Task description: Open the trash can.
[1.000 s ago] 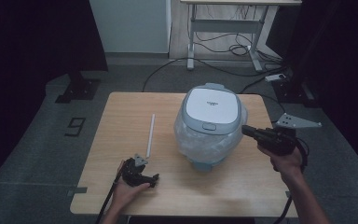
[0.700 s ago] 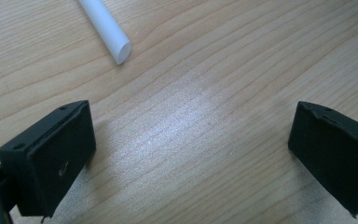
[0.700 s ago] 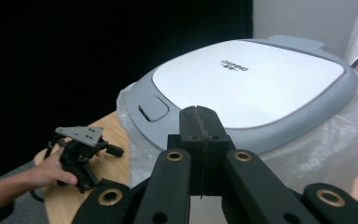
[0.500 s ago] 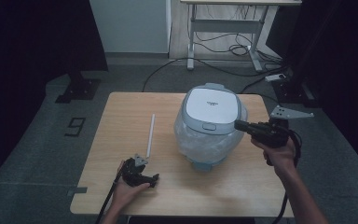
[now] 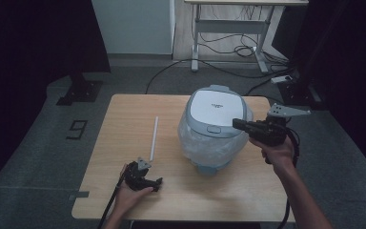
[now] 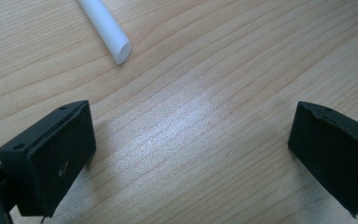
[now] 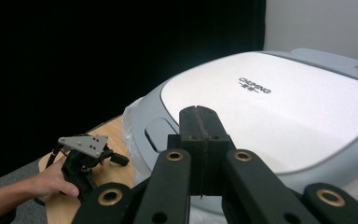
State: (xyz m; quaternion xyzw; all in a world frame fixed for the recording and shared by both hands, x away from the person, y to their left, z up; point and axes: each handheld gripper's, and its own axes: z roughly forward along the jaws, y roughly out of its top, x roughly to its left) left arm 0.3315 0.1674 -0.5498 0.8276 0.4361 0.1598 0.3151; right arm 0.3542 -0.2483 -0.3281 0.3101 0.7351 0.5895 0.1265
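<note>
A rice cooker (image 5: 214, 114) with a white lid and a grey-blue body wrapped in clear plastic stands on the wooden table (image 5: 124, 114). My right gripper (image 5: 236, 124) is held level at the cooker's right side, its tip over the lid's rim. In the right gripper view its jaws (image 7: 199, 112) are pressed together with nothing between them, above the lid (image 7: 279, 107) and near the latch button (image 7: 156, 130). My left gripper (image 5: 145, 179) rests on the table at the front left, its jaws (image 6: 191, 149) wide apart over bare wood. A white rod (image 5: 153, 139) lies just beyond it, with its end (image 6: 107, 28) close by.
The left gripper (image 7: 86, 158) and the hand on it lie beyond the cooker in the right gripper view. A desk frame (image 5: 228, 33) and cables (image 5: 248, 52) stand on the floor behind the table. Dark curtains flank both sides.
My right gripper has moved left towards the cooker, and its tip now reaches the lid's rim. The left gripper and the rod have stayed put.
</note>
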